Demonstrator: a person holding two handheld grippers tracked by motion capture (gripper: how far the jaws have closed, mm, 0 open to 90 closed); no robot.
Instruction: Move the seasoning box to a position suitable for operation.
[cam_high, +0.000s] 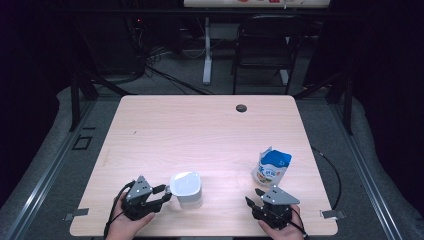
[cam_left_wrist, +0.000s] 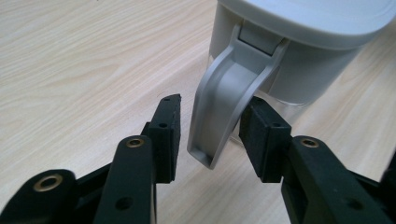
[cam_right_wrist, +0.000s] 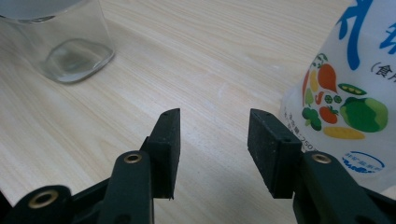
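So the left gripper (cam_left_wrist: 210, 135) has its jaws open around the handle (cam_left_wrist: 229, 93) of the jug (cam_high: 186, 189), which sits low in the high view, a bit left of centre. In the left gripper view the handle hangs between the two pads; the right-hand pad looks like it's touching it or nearly, the other one is clearly off it with a gap. If the plan is to grab that handle, I'd centre the jaws first so both pads meet it evenly, and go in a little deeper, since the handle tapers toward its free end and could slip out. Squeezing from one side might also nudge the jug, as it looks light and empty through the clear bottom. The right gripper (cam_right_wrist: 215, 140) sits idle at the lower right, jaws open on nothing, with the bag (cam_high: 271, 167) just beside it on the table (cam_high: 200, 130). Count: one jug, one bag, two grippers.
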